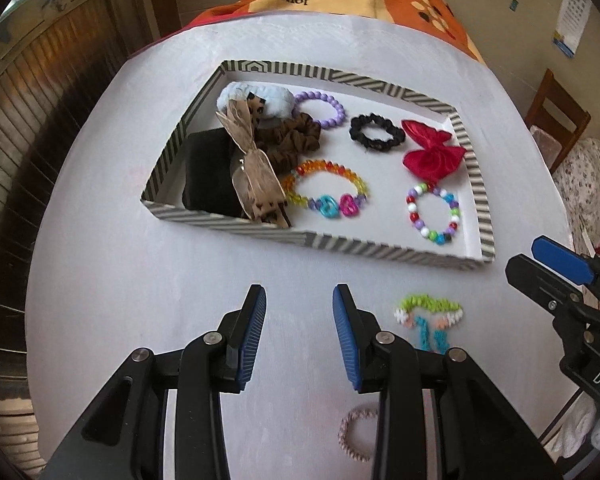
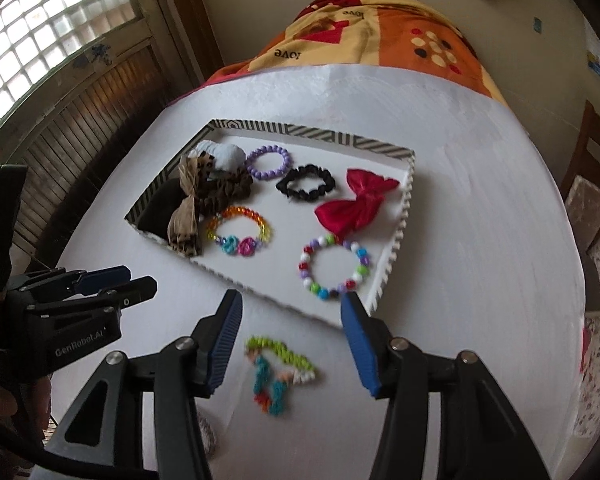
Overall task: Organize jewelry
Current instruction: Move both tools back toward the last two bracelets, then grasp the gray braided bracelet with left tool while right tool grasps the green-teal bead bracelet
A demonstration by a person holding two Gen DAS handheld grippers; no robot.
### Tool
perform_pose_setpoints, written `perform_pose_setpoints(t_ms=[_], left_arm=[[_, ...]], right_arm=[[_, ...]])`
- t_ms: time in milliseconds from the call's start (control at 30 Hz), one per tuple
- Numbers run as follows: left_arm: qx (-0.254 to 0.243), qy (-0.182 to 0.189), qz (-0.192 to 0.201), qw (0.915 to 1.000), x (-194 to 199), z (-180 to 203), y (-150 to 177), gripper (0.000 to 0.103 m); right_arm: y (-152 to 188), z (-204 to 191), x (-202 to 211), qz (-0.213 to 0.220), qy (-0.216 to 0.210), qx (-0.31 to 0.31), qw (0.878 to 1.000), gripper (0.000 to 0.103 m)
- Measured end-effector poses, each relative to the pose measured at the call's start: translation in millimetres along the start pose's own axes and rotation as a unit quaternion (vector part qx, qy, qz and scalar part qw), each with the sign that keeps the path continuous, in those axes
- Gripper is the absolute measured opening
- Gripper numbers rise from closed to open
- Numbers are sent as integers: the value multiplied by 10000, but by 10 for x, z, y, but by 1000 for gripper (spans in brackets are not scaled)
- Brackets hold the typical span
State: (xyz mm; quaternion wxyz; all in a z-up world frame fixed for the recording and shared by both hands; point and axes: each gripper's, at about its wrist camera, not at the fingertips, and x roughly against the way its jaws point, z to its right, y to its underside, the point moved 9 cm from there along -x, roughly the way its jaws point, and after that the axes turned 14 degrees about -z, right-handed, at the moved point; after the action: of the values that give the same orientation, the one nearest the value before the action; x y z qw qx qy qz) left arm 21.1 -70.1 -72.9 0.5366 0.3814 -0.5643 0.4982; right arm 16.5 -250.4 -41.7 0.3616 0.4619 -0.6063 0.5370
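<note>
From the left wrist, my left gripper point(image 1: 299, 312) stood partly open over the bare white tablecloth point(image 1: 100, 280) with nothing between its pads, the striped tray point(image 1: 236, 222) of bracelets and scrunchies lay ahead of it, a woven band point(image 1: 430, 312) lay just to its right, and a pale coil hair tie point(image 1: 354, 438) showed under its right finger. From the right wrist, my right gripper point(image 2: 290, 334) stood wide and empty above that same woven band point(image 2: 280, 368), which lay loose on the tablecloth point(image 2: 480, 280) between and just short of its pads, with the tray point(image 2: 392, 264) ahead and the left gripper point(image 2: 128, 280) off to its left.
</note>
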Motion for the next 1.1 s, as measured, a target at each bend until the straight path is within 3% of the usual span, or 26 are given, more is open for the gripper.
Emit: perform_pose_setpoints(t_ms=[500,1100], left_arm=[[-424,14,-2,9991,93,151,363,26],[-787,304,-542,9950,-125,191,926,26]], right_arm=[[528,175,66,-66,101,-394,9992,55],[867,44,-175,-377,29,-438,9983,55]])
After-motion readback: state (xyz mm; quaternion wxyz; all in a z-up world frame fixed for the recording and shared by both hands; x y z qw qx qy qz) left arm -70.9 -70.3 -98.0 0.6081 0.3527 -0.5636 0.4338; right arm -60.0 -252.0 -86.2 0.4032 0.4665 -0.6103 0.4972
